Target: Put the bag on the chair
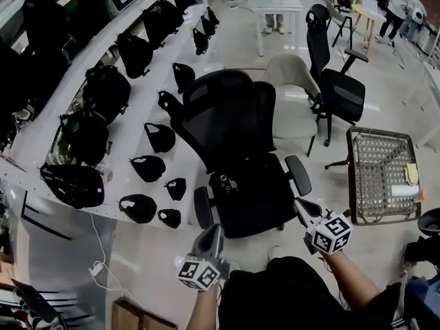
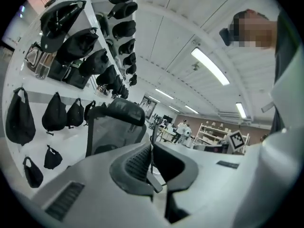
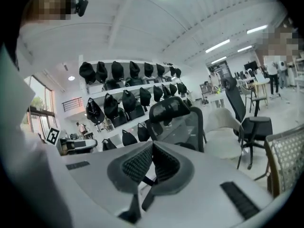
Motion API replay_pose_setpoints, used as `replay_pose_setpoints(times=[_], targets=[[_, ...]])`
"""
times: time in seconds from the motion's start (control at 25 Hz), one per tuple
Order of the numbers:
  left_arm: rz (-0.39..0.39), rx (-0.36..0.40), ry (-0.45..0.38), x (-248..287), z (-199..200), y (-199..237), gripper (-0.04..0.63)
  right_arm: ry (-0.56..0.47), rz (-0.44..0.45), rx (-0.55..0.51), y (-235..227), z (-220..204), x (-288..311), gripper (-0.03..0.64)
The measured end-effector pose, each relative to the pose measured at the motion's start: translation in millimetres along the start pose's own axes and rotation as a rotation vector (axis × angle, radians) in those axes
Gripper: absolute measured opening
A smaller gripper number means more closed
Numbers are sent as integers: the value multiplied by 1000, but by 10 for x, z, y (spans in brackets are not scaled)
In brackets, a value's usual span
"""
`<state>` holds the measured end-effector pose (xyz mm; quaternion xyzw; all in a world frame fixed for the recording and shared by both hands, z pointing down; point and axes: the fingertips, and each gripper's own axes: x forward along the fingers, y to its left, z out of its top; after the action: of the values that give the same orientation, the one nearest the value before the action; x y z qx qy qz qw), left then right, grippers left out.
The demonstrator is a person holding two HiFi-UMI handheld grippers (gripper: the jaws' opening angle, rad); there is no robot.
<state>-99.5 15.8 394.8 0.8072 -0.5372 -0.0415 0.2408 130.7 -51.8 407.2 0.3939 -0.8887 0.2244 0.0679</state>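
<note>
**A:** Nearest entries first. What about the two hand-held tools?

**B:** Left gripper (image 2: pixel 151 150): jaws pressed together, nothing between the pads. Right gripper (image 3: pixel 152 148): closed the same way and empty. Both are held low in front of the person, tips toward the black mesh chair (image 1: pixel 240 163), each near one of its armrests.

**A:** Chair entry?

**B:** One swivel chair with a headrest. Its seat (image 1: pixel 258 198) faces the person and the backrest rises on the far side.

**A:** And the bag?

**B:** Black bags (image 1: pixel 137 208), many, all on the white display wall (image 1: pixel 130 119) left of the chair. The small ones hang in the lower rows, along the edge nearest the chair. The larger ones sit on the shelves above. The hanging ones are upright, strap at the top and broad end down, so the long axis is vertical. I cannot tell which one the task means. All are well apart from both grippers.

**A:** Further back?

**B:** Mesh basket (image 1: pixel 375 177) to the right of the chair. White chair (image 1: pixel 292 81) just behind the black one, with a second black office chair (image 1: pixel 337 91) beside it. Beyond those, a white table (image 1: pixel 275 5) with a person (image 1: pixel 273 23) standing at it, and more people (image 1: pixel 397 5) at the far right.
</note>
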Motion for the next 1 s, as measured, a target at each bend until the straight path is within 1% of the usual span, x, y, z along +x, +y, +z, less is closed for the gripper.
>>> replay_pose_setpoints(times=[0.08, 0.2, 0.28, 0.4, 0.52, 0.68, 0.88, 1.0], targets=[[31, 21, -6, -52, 77, 40, 18, -30, -10, -48, 88, 190, -24, 0], [69, 21, -9, -97, 100, 115, 18, -59, -27, -71, 123, 377, -22, 0], [91, 32, -6, -113, 102, 153, 17, -61, -23, -93, 150, 421, -12, 0], [115, 49, -25, -97, 146, 183, 17, -71, 1, -113, 189, 420, -3, 0], [117, 58, -57, -54, 221, 152, 17, -69, 26, -140, 226, 397, 4, 0], [127, 67, -77, -25, 198, 83, 17, -49, 23, -169, 191, 344, -9, 0], [140, 51, -83, -14, 99, -3, 17, -41, 24, -173, 112, 311, -64, 0], [142, 70, -78, -18, 70, -68, 17, -33, 16, -169, 25, 256, -92, 0]])
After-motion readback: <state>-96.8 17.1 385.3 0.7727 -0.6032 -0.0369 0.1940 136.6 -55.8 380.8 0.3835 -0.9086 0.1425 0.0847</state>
